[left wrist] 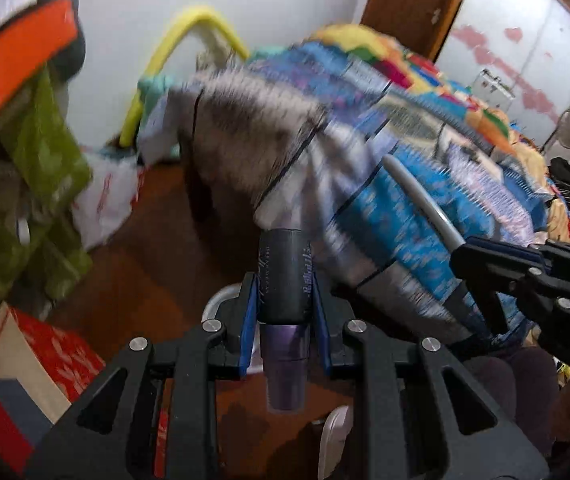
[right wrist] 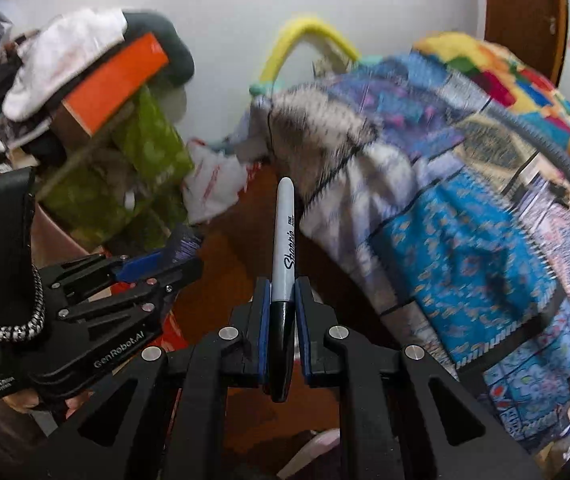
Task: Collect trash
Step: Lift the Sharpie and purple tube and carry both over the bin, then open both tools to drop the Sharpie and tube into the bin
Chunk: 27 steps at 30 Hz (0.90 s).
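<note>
My left gripper is shut on a dark grey and purple tube, held upright above the brown floor. It also shows at the left of the right wrist view, with the tube's purple end sticking out. My right gripper is shut on a grey and black Sharpie marker that points up and forward. The right gripper also shows at the right of the left wrist view, holding the grey marker.
A bed with a colourful blanket fills the right. A yellow padded rail stands at its far end. A pile with an orange box, green cloth and white plastic bags is at left. Red-patterned box near floor.
</note>
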Tool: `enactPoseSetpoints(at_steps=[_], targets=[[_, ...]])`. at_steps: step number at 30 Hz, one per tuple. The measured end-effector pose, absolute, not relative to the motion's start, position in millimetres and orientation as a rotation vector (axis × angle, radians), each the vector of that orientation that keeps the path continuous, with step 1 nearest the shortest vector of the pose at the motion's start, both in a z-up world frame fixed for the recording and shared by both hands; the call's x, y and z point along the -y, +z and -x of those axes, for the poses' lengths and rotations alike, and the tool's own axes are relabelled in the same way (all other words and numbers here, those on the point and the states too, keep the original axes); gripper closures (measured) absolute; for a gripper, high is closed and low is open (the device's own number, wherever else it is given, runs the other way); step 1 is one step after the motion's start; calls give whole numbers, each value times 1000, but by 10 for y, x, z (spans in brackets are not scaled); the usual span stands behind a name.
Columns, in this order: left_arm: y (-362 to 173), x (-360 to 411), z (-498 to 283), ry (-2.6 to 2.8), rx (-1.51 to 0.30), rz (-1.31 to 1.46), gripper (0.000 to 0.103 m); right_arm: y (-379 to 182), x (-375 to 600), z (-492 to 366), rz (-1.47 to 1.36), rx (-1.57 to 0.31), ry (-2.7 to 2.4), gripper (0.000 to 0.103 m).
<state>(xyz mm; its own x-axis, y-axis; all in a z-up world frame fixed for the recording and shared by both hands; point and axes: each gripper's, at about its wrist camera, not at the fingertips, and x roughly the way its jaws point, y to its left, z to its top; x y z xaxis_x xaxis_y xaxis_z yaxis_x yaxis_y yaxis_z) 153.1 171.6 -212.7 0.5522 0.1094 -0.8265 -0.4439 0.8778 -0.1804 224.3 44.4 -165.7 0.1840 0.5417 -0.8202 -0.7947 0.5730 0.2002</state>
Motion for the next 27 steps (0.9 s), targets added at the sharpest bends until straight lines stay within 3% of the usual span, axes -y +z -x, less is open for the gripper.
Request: enactPoseSetpoints(at_steps=[13, 23, 27], targets=[[-3412, -2113, -1683, 369, -1216, 595, 78, -2797, -1015, -2475, 454, -1282, 959, 91], [-3723, -2356, -1825, 358, -1275, 702, 78, -3214, -1331, -2624, 485, -1399, 1014, 90], [-3723, -2407, -1859, 382, -1283, 708, 68, -3261, -1397, -2654, 494, -1417, 991, 71]])
